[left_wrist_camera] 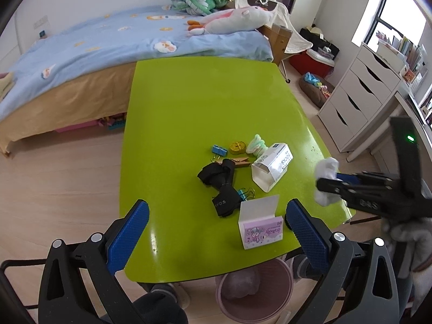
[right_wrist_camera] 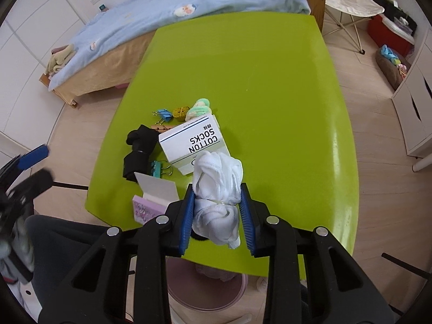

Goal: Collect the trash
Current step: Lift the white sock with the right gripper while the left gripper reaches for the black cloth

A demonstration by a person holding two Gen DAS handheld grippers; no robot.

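White, crumpled cloth wad (right_wrist_camera: 217, 189) sits clamped between the blue pads of the right claw (right_wrist_camera: 217, 208), lifted off the green table (right_wrist_camera: 270, 81) near its front edge. Left claw (left_wrist_camera: 216, 232) hangs wide open and empty above the near edge, over a pink bin (left_wrist_camera: 283, 297) on the floor.

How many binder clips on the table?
2. One blue clip at the far left of the clutter, beside the yellow roll. One teal clip nearer, against the black socks, behind the pink box. The socks could hide more.
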